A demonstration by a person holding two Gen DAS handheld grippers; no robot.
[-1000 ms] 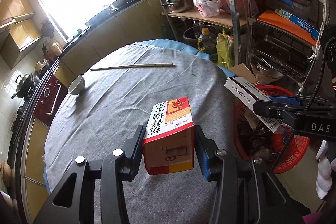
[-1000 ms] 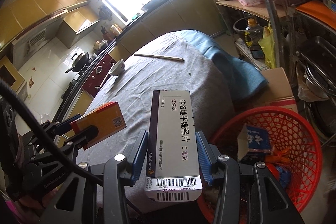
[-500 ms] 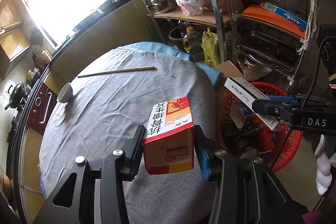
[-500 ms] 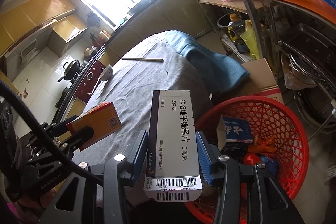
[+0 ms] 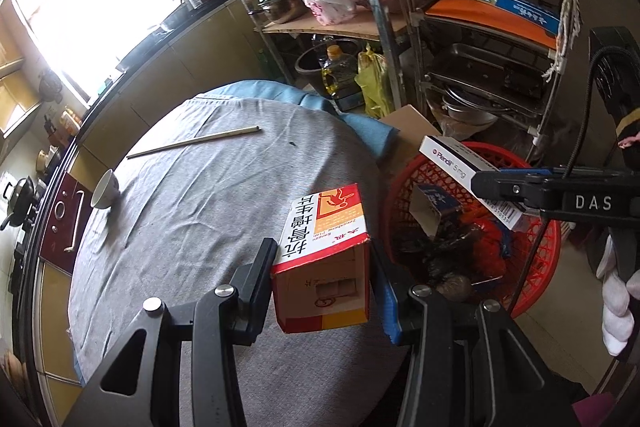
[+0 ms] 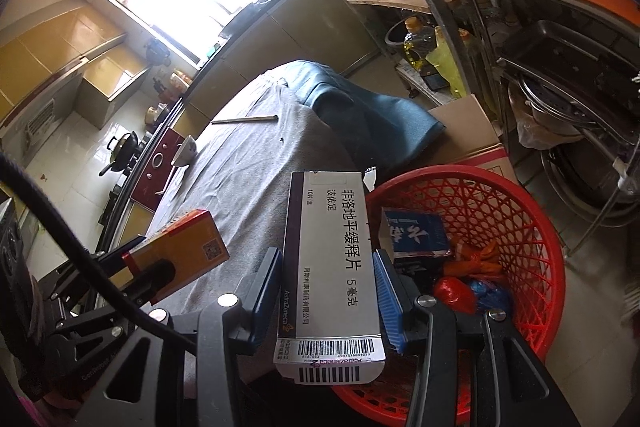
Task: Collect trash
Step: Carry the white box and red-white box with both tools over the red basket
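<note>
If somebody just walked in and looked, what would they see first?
Probably the two medicine boxes held up in the air: the left gripper pinches a red and orange box, and the right gripper pinches a long white box. Next, the bright red basket on the floor beside the table, with trash already in it. Out on the grey tablecloth lie only a small bowl and chopsticks.

Two claws (image 5: 324, 267) (image 6: 328, 279), two held boxes (image 5: 324, 251) (image 6: 330, 267), one red basket (image 6: 532, 227), one bowl (image 5: 105, 189), one stick (image 5: 192, 143).
</note>
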